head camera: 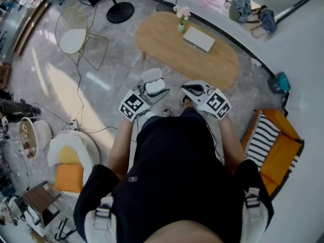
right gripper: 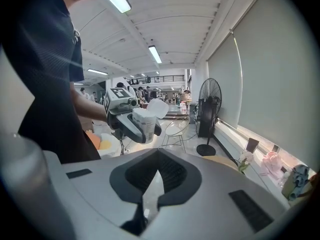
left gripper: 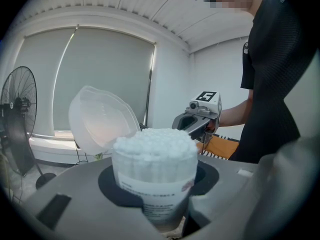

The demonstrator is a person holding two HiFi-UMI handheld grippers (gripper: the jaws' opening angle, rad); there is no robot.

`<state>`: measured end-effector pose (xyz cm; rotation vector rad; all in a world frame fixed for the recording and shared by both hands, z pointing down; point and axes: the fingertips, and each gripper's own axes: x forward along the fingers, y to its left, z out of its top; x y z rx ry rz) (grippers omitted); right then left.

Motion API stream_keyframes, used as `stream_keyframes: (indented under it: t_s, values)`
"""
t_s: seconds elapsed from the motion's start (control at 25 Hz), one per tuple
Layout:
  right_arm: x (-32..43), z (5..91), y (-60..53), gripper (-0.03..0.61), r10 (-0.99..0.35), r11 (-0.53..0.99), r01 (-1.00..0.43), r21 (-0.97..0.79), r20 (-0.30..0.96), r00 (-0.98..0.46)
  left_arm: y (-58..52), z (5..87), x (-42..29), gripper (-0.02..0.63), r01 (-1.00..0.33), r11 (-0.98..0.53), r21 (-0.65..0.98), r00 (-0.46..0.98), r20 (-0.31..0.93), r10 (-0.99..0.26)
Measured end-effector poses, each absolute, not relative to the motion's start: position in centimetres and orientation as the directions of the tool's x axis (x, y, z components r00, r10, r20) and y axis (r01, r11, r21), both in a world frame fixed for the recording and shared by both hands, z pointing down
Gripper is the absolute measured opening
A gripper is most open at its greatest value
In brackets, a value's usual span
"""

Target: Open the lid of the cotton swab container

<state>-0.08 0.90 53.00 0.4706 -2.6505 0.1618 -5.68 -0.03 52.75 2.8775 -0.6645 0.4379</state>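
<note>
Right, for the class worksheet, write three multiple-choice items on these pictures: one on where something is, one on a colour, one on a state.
1. Where is the cotton swab container?
A. In the right gripper
B. In the left gripper
C. In neither gripper

2. What colour are the swab tips?
A. Pink
B. Blue
C. White

3. How is the lid?
A. Swung open, tilted back
B. Pressed shut
C. Held in the right gripper

Answers:
1 B: the left gripper view shows it upright between those jaws, while the right gripper's jaws are together on nothing.
2 C: the packed tips show white at the open top.
3 A: the clear lid stands tilted up beside the rim.
</note>
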Motion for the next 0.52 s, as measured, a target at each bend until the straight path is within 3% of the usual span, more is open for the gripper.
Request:
stream_keyframes:
  t_s: [0.52]
  values:
    - [-1.8,53.4,0.2,-0.005,-0.288,0.941,-0.338,-0.031,0.451,-0.845,-0.6,53.4,-7.2,0.192,-0.46,-0.882,0.098,0.854,0.321,-0.409]
